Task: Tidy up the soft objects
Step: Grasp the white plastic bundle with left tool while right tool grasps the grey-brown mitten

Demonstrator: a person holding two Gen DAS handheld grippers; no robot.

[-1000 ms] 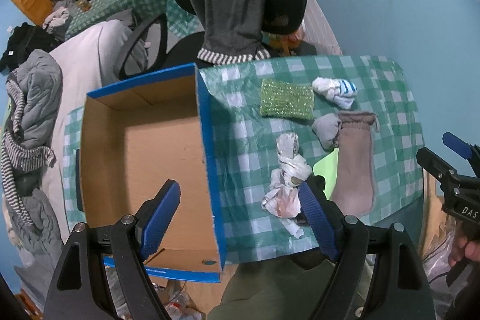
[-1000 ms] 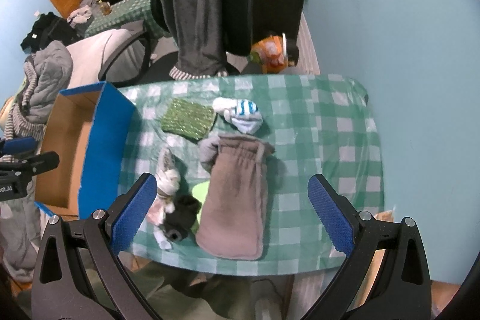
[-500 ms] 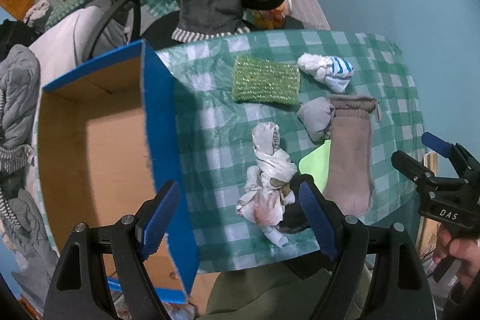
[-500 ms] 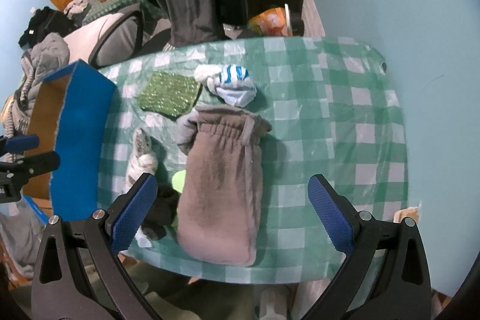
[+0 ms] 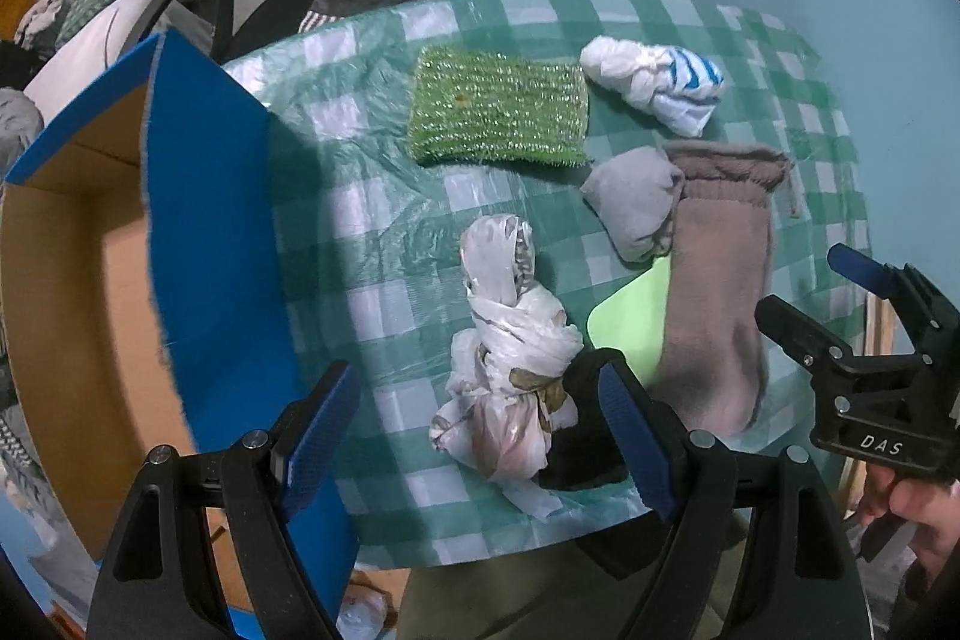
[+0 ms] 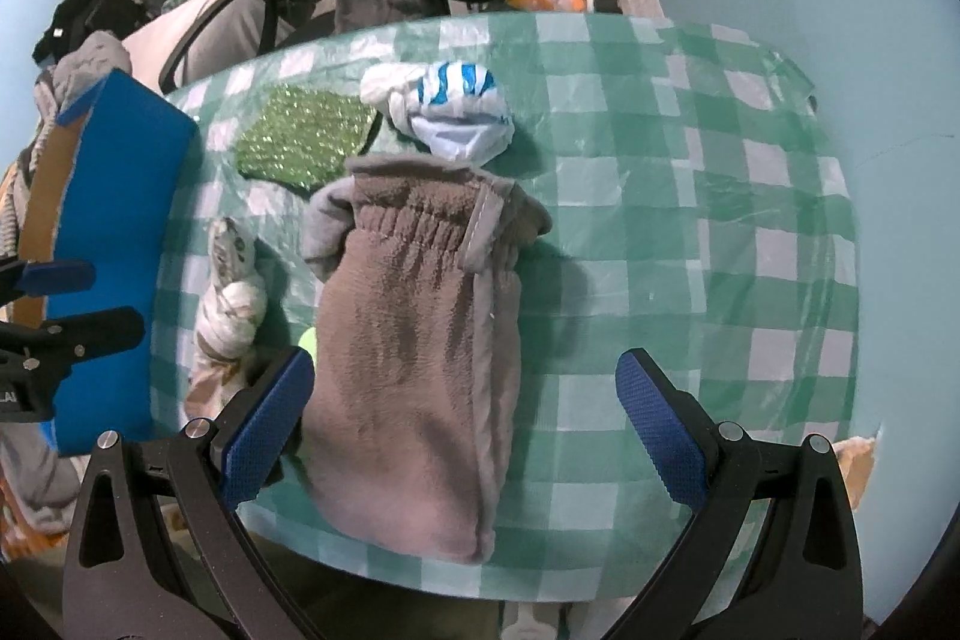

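The left gripper [image 5: 480, 424] is spread wide and empty, hovering over the near edge of the tabletop [image 5: 372, 172], its fingers either side of a knotted white bundle [image 5: 510, 370] that lies flat there. A black item [image 5: 579, 454] sits just beside the bundle at the near edge, partly hidden by the right-hand finger. The right gripper [image 6: 465, 418] is likewise released and holds nothing; it hangs over the near end of the brown pouch [image 6: 414, 364], which lies lengthwise toward the far edge, covering part of a pale green sheet [image 5: 630, 319]. A grey sock [image 5: 639, 202] touches the pouch's gathered far end on its left. Further toward the far edge lie a green scrubber [image 5: 498, 106] and, just to its right, a white-and-blue sock ball [image 6: 447, 109]. An open blue box [image 5: 204, 244] with a bare cardboard inside stands at the left edge of the tabletop. A hand [image 5: 918, 505] holds the right gripper's handle.
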